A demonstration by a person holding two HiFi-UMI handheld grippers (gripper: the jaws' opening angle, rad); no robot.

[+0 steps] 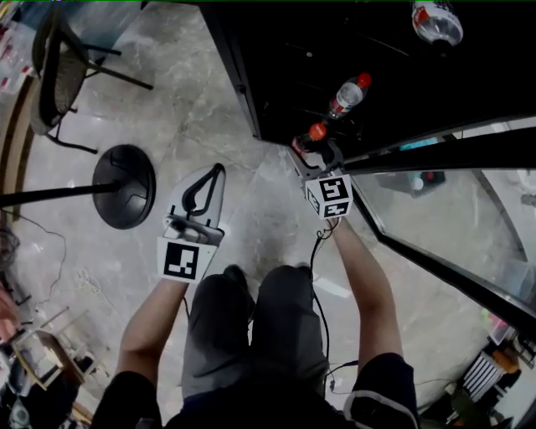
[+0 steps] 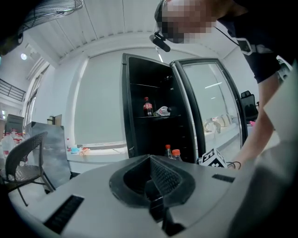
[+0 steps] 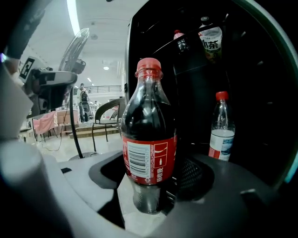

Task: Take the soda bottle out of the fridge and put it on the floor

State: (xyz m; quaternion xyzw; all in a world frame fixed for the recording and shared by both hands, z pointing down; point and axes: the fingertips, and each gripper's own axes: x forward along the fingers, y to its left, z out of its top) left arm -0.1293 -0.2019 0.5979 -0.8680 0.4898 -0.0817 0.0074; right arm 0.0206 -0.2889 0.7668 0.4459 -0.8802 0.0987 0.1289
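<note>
- As a person stands over an open fridge [image 1: 285,59], the right gripper [image 1: 316,152] is clamped on the lower body of a soda bottle [image 3: 149,139], with one jaw pressed to each side below the red label.
- The soda bottle is upright with its red cap on. It sits at the very mouth of the fridge, low down, and the glass door [image 1: 435,226] is swung wide to the right.
- A water bottle [image 1: 349,94] with a red cap stands just behind it, deeper in the dark cabinet. Another bottle [image 1: 435,21] shows on a higher shelf.
- The left gripper [image 1: 216,173] hangs over the floor [image 1: 260,226] to the left of the fridge. Its jaws are brought together with nothing between them.
- A fan base [image 1: 124,184] rests on the floor further left, well apart from both grippers.
- The task looks to be in its early middle: the grip is made, but the soda bottle is at the threshold rather than clear of the fridge.
- Whether its base is lifted or resting on the fridge bottom cannot be told from these views.
- What appears left is to draw the soda bottle out past the door frame, lower it onto the bare floor in front, stand it upright and let go.
</note>
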